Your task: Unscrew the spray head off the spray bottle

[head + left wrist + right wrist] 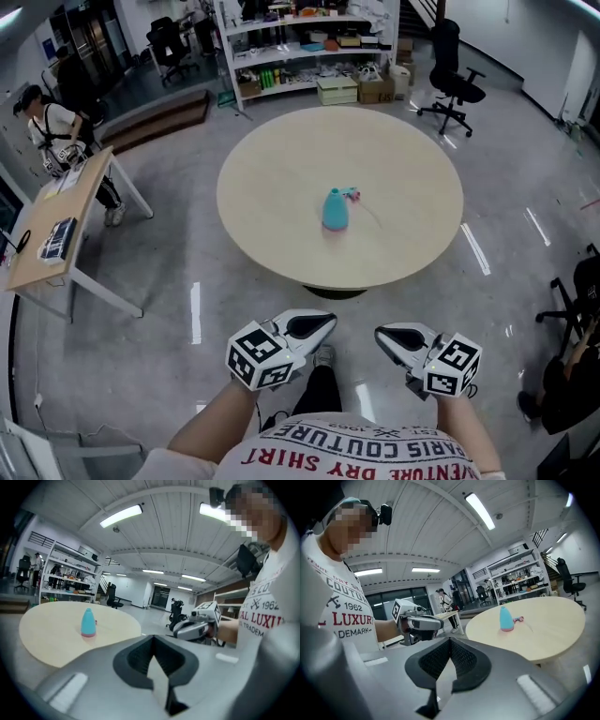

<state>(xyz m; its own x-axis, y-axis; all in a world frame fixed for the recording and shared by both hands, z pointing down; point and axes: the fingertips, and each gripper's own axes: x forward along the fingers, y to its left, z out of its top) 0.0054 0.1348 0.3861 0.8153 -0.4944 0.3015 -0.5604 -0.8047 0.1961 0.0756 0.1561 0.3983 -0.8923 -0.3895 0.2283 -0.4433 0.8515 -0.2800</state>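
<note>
Both the left gripper (327, 322) and right gripper (381, 334) are closed tight on nothing, well back from the desk (272, 178), where the spray bottle (336, 210) stands with a pink bit (353, 195) just beside it, likely the head, so I'd check before regrabbing.

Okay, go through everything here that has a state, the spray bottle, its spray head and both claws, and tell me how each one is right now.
Teal plastic spray bottle: upright on the round beige table, no head on it.
Pink spray head: off, lying on the table right beside the bottle.
Left claw: shut, empty, held short of the table.
Right claw: shut, empty, held short of the table.
</note>
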